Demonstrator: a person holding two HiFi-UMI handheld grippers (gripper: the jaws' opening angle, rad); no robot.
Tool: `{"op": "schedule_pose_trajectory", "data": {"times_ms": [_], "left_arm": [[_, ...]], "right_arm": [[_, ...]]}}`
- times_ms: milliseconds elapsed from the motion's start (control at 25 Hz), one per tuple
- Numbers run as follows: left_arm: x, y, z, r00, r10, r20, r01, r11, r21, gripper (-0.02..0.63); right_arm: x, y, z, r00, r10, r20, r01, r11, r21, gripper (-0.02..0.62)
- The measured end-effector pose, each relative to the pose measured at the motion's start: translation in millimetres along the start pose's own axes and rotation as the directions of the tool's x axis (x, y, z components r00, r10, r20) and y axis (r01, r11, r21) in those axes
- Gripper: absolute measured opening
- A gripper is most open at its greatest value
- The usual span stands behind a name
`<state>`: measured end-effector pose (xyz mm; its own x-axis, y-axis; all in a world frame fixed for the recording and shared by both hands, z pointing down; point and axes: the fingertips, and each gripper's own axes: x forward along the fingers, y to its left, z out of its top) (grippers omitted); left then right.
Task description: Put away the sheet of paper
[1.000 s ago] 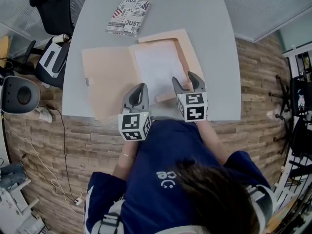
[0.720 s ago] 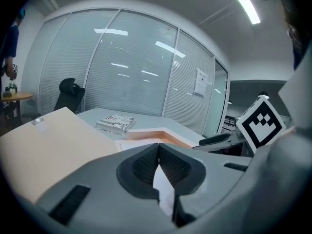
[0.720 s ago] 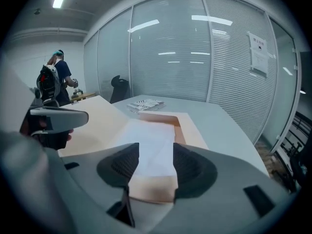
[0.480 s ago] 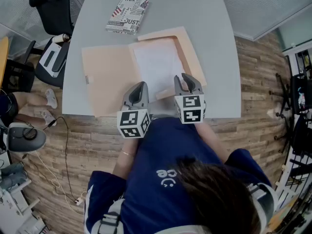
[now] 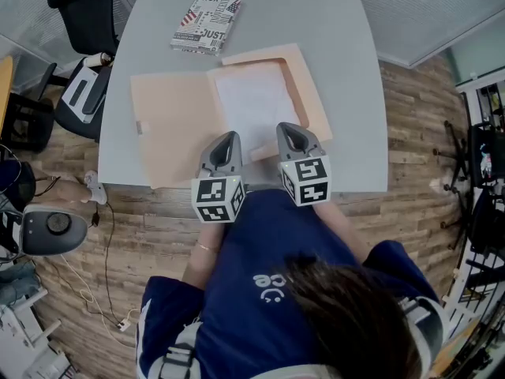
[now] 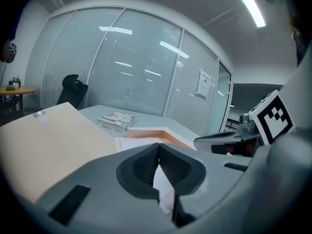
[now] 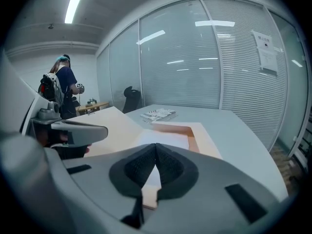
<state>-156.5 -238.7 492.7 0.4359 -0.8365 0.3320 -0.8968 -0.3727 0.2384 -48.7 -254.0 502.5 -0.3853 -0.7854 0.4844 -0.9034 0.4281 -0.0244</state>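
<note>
A white sheet of paper (image 5: pixel 254 101) lies on the right half of an open tan folder (image 5: pixel 170 125), inside that half's raised tan border. My left gripper (image 5: pixel 226 139) is at the sheet's near left corner. Its jaws are shut, and white paper (image 6: pixel 165 194) shows in the slit between them. My right gripper (image 5: pixel 289 130) is at the sheet's near right edge, also shut. In the right gripper view, white paper and a tan folder strip (image 7: pixel 148 196) sit in the gap under its shut pads (image 7: pixel 168 167). The sheet (image 7: pixel 165 139) runs away from both grippers.
The folder lies on a grey table (image 5: pixel 355 93), close to its near edge. A printed book (image 5: pixel 205 24) lies beyond the folder at the far left. A black office chair (image 5: pixel 87 14) stands off the table's left side. A person stands far off (image 7: pixel 61 89).
The right gripper's jaws went from wide open to shut at the sheet's near edge and shifted slightly left. The left gripper stayed shut and barely moved.
</note>
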Motion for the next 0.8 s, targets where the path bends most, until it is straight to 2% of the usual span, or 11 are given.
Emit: {"op": "schedule_pose_trajectory", "data": {"times_ms": [440,800], "left_arm": [[4.9,4.2,-2.0,0.999,0.03,-0.018,-0.03,0.999,0.015,0.005],[9.0,8.9,-6.1,0.998,0.045,-0.04,-0.044,0.999,0.009,0.005]], "right_arm": [[2.4,-7.4,0.1,1.0,-0.018,0.012,0.019,1.0,-0.019,0.008],[7.6,-6.8,-5.1,1.0,-0.015,-0.016,0.014,0.999,-0.033,0.008]]}}
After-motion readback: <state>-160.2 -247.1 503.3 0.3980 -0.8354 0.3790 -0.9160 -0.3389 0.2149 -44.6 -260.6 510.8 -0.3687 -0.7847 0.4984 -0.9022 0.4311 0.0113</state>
